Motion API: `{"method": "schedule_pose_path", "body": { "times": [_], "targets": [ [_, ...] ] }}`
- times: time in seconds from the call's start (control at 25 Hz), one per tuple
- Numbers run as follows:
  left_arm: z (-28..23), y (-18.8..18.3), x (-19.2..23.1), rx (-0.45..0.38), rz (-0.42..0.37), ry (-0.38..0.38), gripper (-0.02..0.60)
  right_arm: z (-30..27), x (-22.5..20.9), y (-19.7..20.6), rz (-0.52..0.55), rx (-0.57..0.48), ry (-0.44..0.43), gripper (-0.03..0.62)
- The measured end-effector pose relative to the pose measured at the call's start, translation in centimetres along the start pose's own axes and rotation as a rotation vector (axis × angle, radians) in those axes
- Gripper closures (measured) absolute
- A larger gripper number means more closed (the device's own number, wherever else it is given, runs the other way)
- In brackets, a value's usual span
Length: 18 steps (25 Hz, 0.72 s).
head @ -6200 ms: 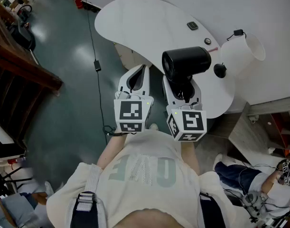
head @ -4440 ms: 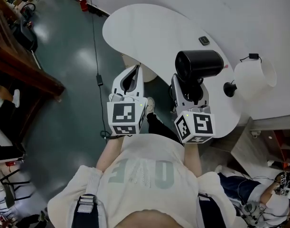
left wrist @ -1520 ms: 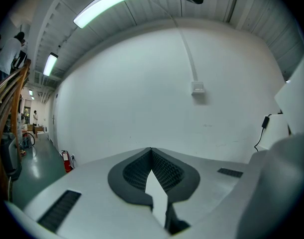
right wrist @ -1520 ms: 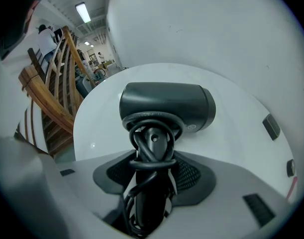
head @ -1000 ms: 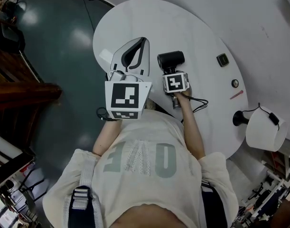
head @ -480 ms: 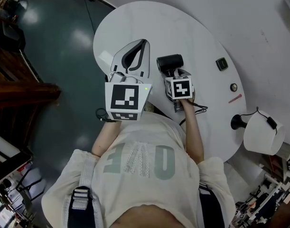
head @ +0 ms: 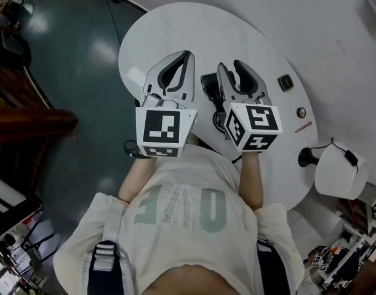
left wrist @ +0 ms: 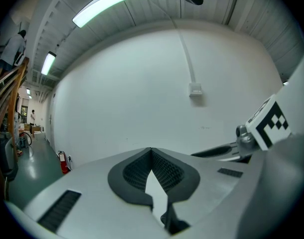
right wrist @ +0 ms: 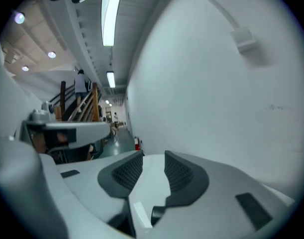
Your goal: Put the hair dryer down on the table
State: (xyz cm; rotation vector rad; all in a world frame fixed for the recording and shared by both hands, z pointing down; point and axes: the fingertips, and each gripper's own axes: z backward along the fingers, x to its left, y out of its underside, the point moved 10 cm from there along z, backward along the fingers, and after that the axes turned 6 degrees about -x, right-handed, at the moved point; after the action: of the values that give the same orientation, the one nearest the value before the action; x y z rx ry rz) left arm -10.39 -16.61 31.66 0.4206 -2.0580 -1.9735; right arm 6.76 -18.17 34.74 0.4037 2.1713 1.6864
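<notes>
The black hair dryer lies on the white oval table, near its front edge. My raised right gripper hides most of it. That gripper's jaws are closing, with a gap between the pads and nothing in it; in the right gripper view only the wall shows past them. My left gripper hovers to the left of the dryer, shut and empty, and its pads meet at the tip in the left gripper view.
On the table's right part lie a small dark square device, a small round item and a red pen. A white lamp on a black base stands at the right end. Teal floor and a wooden railing lie left.
The right gripper carried the dryer to the table, let go of it and rose toward me. The dryer stays on the table. The left gripper has not moved.
</notes>
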Motion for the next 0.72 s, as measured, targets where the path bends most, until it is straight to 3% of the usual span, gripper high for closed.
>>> {"method": "schedule_pose_path", "body": {
  "times": [0.16,0.32,0.72],
  "targets": [
    [0.1,-0.3,-0.1,-0.007,-0.005,0.001,0.577,2.3,0.6,-2.4,0.033,-0.238,0.087,0.589],
    [0.2,-0.5,-0.4,-0.009,-0.010,0.008,0.578,4.1,1.3,-3.7,0.125,-0.380,0.128,0.589],
    [0.4,-1.2,-1.0,-0.027,-0.025,0.018,0.577,4.7,1.0,-3.5,0.147,-0.375,0.167,0.591]
  ]
}}
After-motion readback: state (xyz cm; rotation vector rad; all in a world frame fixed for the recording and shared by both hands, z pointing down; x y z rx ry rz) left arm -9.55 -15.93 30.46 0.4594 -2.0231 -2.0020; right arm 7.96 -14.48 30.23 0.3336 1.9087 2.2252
